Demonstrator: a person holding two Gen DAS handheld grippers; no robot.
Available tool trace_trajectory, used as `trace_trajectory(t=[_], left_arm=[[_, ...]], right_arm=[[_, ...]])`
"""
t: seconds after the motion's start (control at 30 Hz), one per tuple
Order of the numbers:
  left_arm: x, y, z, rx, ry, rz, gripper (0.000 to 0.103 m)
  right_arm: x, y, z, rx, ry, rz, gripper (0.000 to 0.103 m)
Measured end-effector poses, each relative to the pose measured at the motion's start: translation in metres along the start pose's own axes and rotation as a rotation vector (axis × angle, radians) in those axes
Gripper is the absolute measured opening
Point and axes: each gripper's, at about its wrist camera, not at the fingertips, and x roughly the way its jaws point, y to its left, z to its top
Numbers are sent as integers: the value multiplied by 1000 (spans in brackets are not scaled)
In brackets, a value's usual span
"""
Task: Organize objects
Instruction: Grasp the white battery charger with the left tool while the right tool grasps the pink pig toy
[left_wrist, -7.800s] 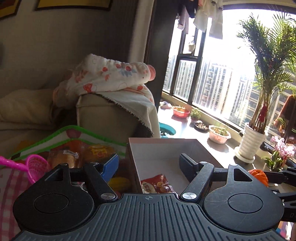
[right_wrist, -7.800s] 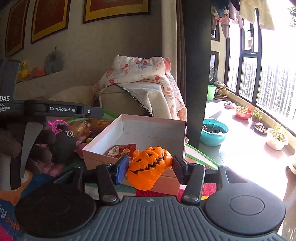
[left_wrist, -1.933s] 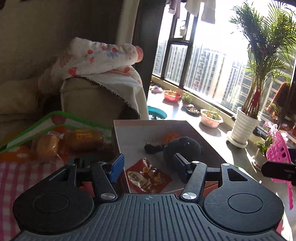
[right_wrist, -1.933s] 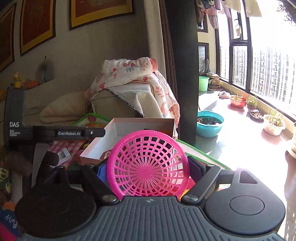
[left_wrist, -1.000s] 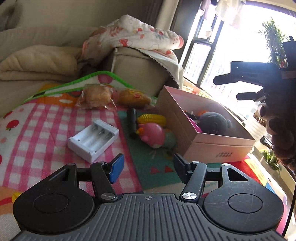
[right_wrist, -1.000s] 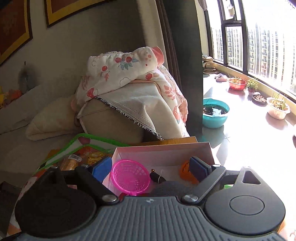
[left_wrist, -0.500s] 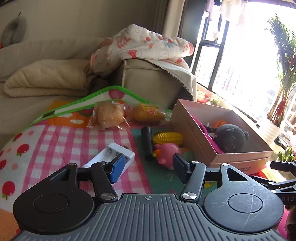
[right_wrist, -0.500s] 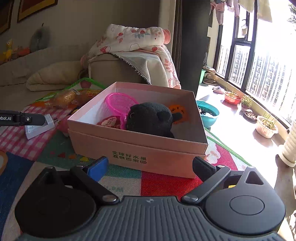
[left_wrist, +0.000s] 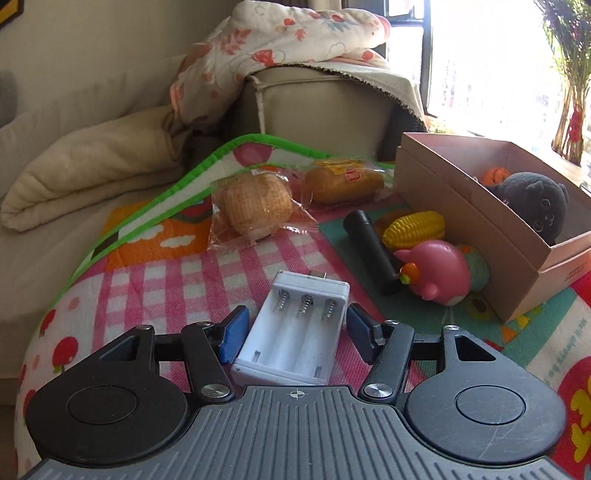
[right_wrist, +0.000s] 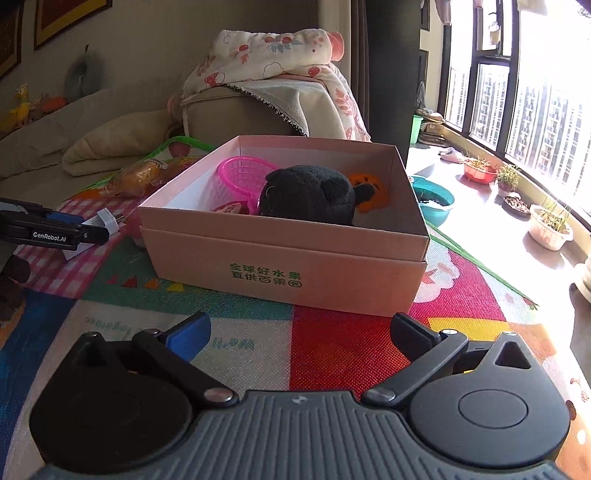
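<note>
box (right_wrist: 284, 258) holds black plush (right_wrist: 308, 195), pink basket (right_wrist: 242, 173), orange pumpkin (right_wrist: 369, 186) — both grippers spread, left gripper (left_wrist: 293, 328) straddling charger (left_wrist: 295, 332).

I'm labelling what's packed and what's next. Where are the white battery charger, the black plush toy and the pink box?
white battery charger (left_wrist: 295, 332), left wrist view, on its middle battery slot.
black plush toy (right_wrist: 306, 195), right wrist view, on its back.
pink box (right_wrist: 280, 258), right wrist view, on its near outer wall.
</note>
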Motion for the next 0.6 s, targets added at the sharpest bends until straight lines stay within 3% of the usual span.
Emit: trace_trajectory(t=[0.1,0.2,0.33,0.43,0.6], left_arm=[[0,-1,-2,-15,-20,7,64],[-9,-5,-9,-42,-36,27,55],[-37,-13,-29,-68,-38,-6,54],[-62,-21,-51,-55,-44,25,54],[-83,-3,-69,-190,-85,48,54]], right_arm=[[1,1,0,-8,4,10,103],[2,0,1,-1,12,4,103],[4,1,1,-8,21,-8,103],[3,8,2,-37,14,-28,103],[-14,46,17,-99,-37,29,103]])
